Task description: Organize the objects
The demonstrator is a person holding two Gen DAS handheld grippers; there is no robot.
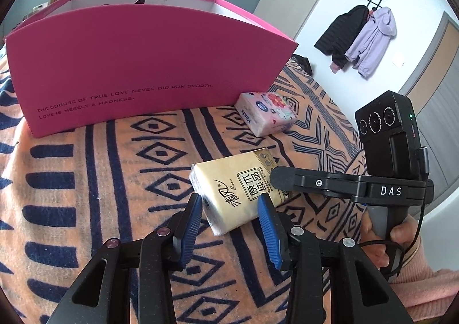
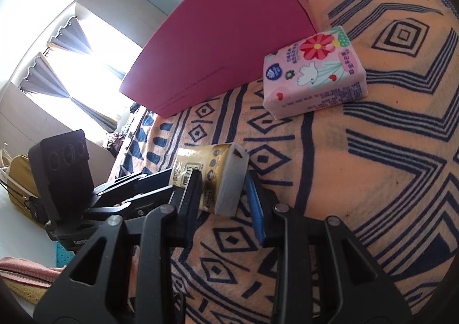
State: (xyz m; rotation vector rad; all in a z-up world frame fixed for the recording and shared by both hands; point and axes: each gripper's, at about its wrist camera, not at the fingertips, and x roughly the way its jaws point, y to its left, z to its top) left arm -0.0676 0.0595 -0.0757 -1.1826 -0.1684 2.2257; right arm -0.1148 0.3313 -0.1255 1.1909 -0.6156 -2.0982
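While the tall pink cardboard box [image 1: 120, 65] stands open-topped at the far side of the orange blanket with dark blue geometric pattern [image 1: 86, 195], its white interior is only partly visible, and a dark shape at the rim cannot be identified. Two lines of dark printed text run along the lower part of its front wall.

The beige plastic-wrapped tissue pack with Chinese lettering [image 1: 238, 189] lies on the blanket in front of the box, turned at an angle. A brown band with small round emblems crosses its top face; its ends are white.

The left gripper [image 1: 233, 213] straddles the near end of this pack. Its blue ribbed pads [image 1: 190, 226] sit at both sides; contact appears made on the left pad, but the right one is uncertain.

The right gripper [image 2: 226, 189] is clamped on the opposite end of the same pack, with the pack between its black finger and its blue pad.

The pink flower-printed tissue pack [image 1: 265, 114] lies flat just beside the box's right corner, apart from both grippers.
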